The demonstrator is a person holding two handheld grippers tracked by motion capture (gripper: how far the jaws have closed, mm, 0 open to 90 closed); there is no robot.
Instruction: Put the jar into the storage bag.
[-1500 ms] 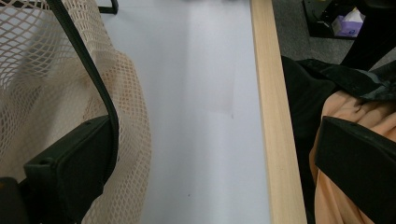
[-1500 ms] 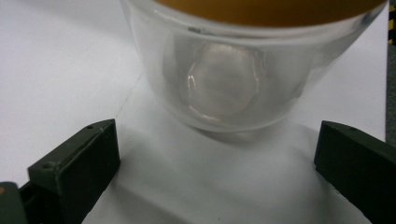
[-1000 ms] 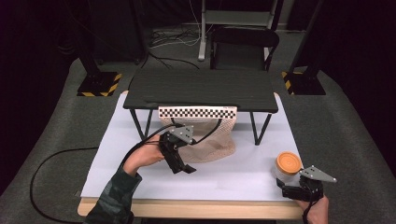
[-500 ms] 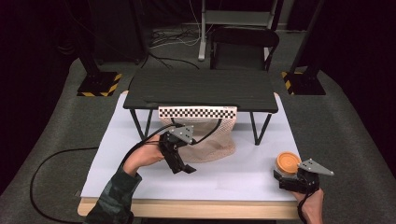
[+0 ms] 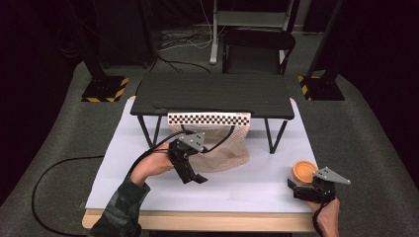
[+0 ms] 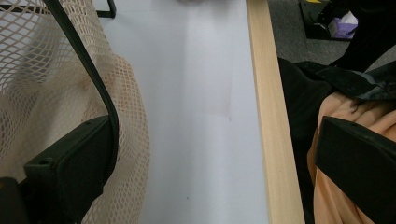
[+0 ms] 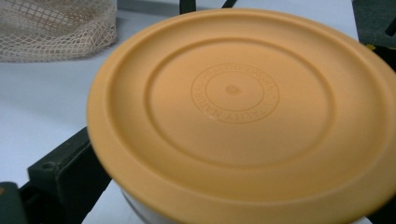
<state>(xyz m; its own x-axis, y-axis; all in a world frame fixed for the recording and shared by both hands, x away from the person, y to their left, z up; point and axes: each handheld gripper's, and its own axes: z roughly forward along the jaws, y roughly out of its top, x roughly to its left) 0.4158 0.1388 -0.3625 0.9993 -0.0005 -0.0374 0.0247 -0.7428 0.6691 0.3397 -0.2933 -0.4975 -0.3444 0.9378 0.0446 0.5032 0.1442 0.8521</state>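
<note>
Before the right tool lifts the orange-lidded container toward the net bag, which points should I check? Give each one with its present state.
1. Right tool around the orange-lidded container: ok, a jaw stands on each side of it in the right gripper view.
2. Jaws pressed firmly on the container: cannot tell, the lid hides the contact.
3. Lid seated flat: ok, it looks level all round.
4. Left tool at the net bag: ok, one jaw lies against the mesh.
5. Bag mouth held open: cannot tell.
6. White table surface between container and bag free of things: ok.
</note>
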